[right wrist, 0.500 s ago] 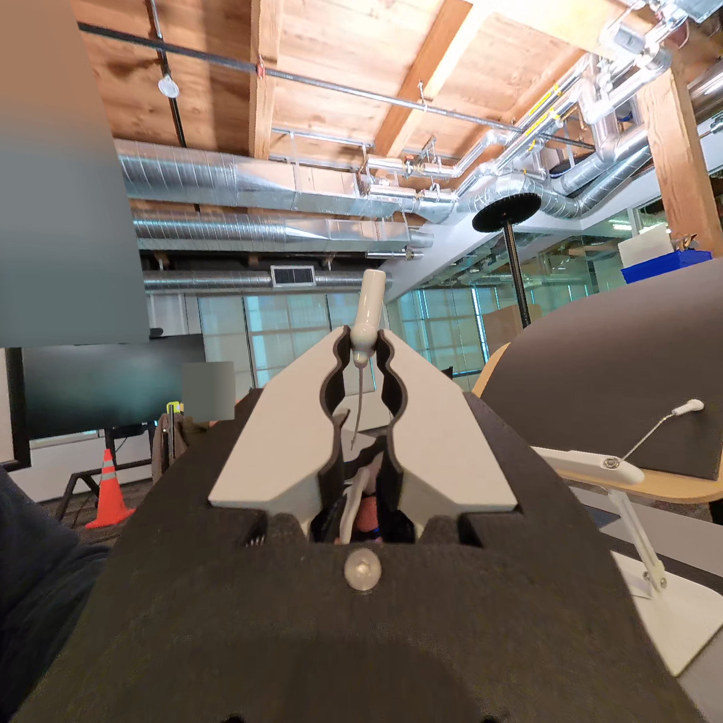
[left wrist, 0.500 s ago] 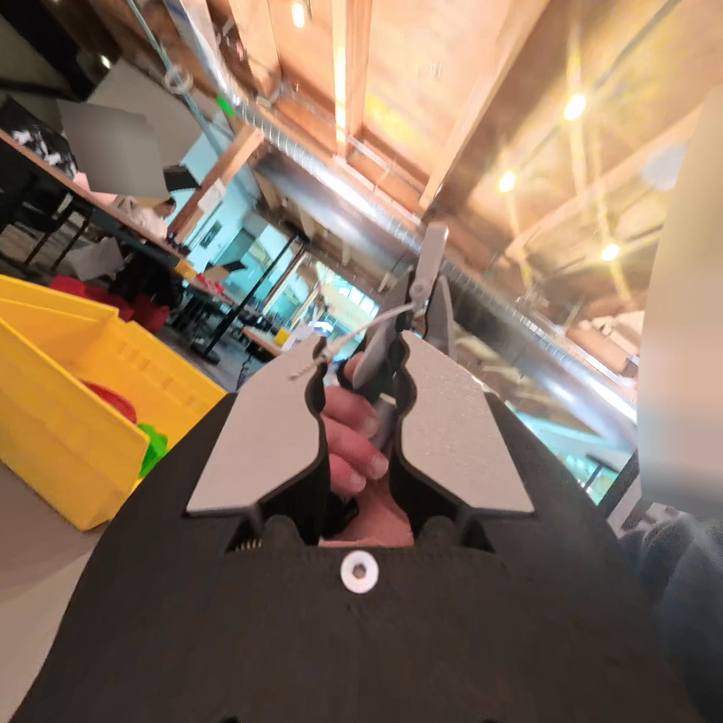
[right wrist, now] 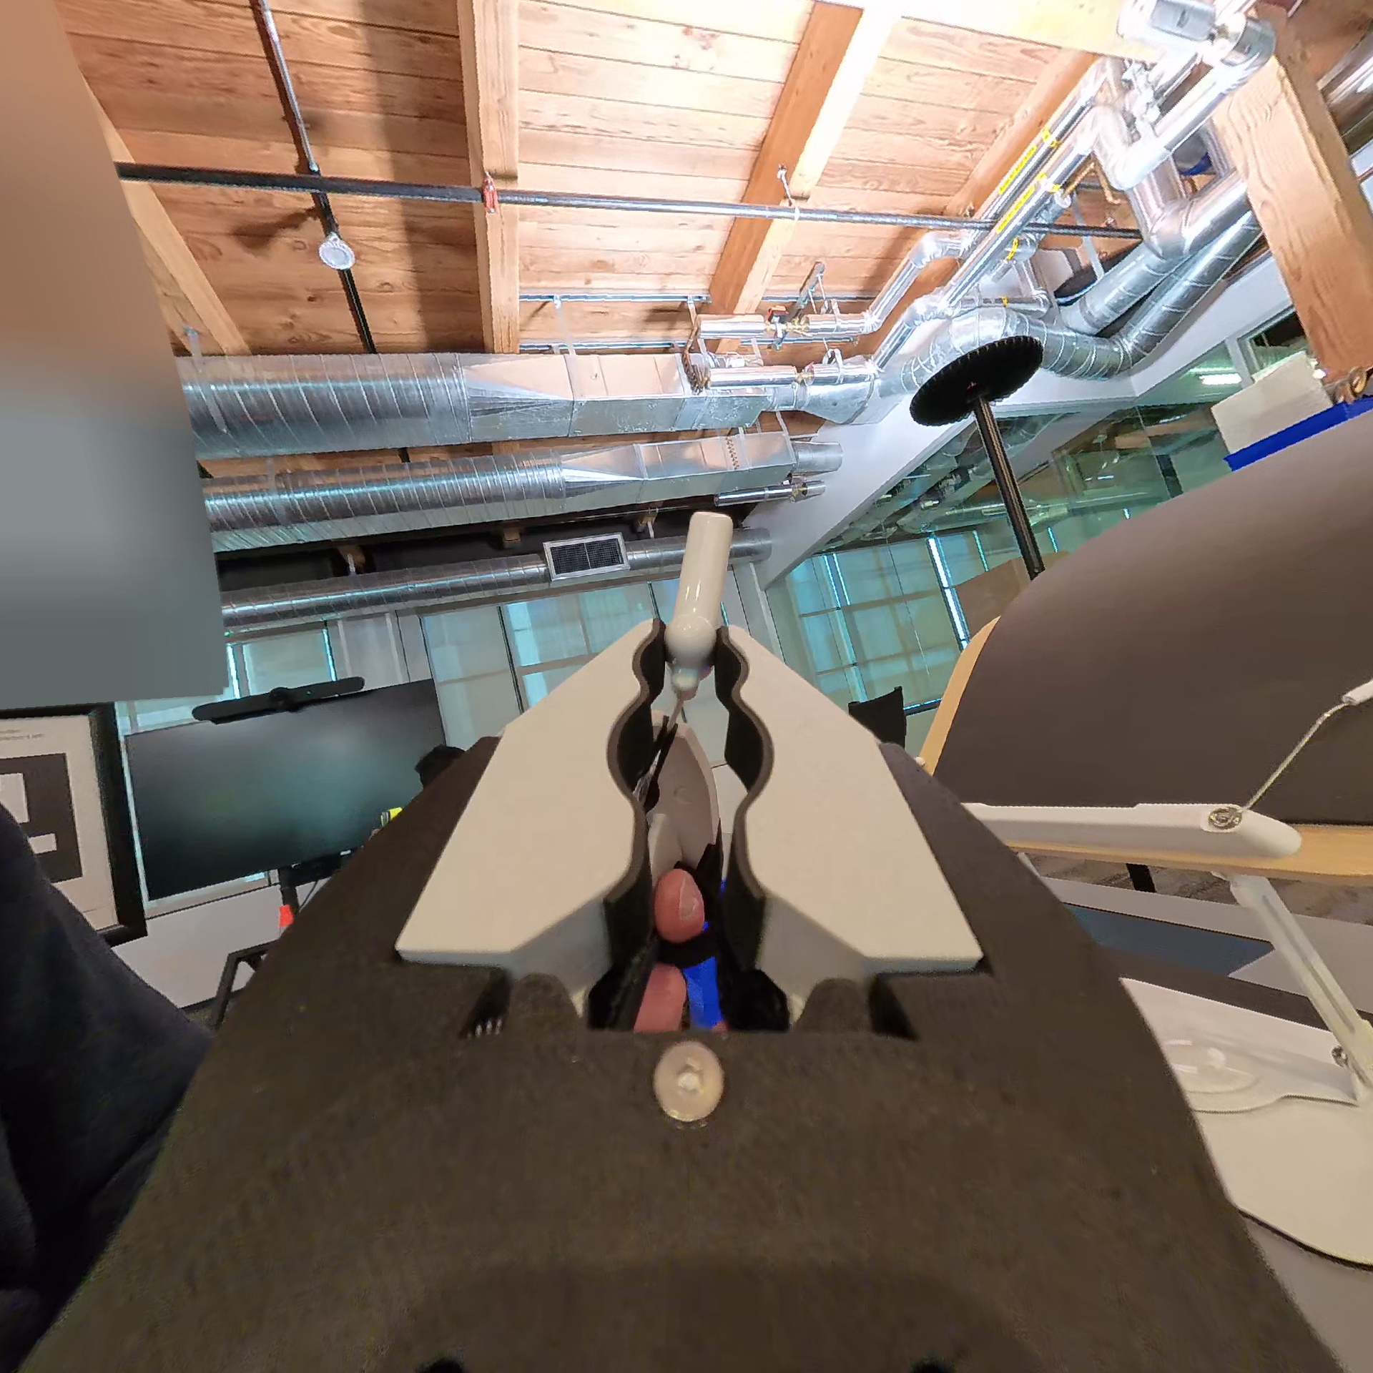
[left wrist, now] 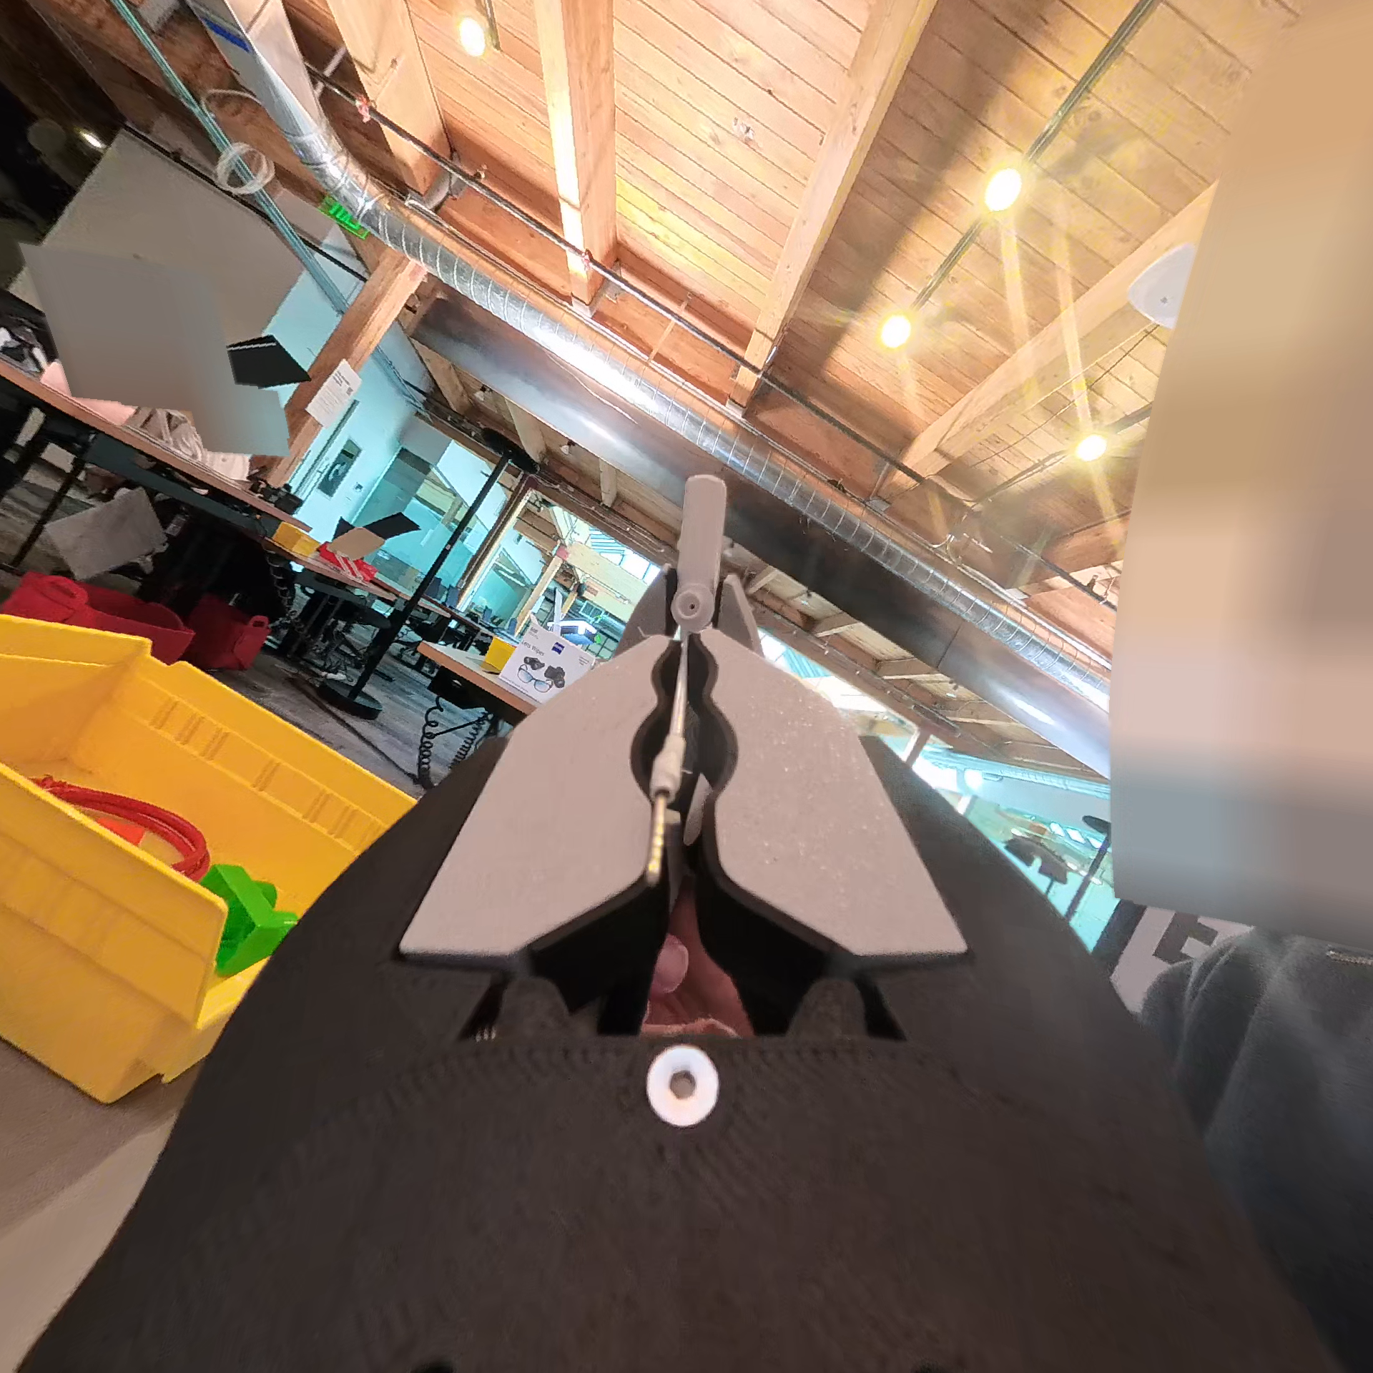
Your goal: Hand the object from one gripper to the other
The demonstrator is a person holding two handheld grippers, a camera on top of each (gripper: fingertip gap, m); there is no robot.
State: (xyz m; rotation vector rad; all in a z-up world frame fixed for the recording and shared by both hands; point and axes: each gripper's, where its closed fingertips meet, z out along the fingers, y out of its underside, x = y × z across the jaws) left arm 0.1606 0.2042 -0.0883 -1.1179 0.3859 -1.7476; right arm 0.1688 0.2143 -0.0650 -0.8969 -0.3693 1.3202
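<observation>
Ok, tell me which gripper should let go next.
Right, probably. The left gripper, open half a second ago, now pinches the wire of the white tag, while the right gripper clamps its bulb. The receiver seems to have hold, so the right can open.

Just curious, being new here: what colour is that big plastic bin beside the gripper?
Bright yellow bin, clearest in the left wrist view.

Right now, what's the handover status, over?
Left gripper shut on tag wire. Right gripper shut on its white body. Both holding, nothing in the way.
</observation>
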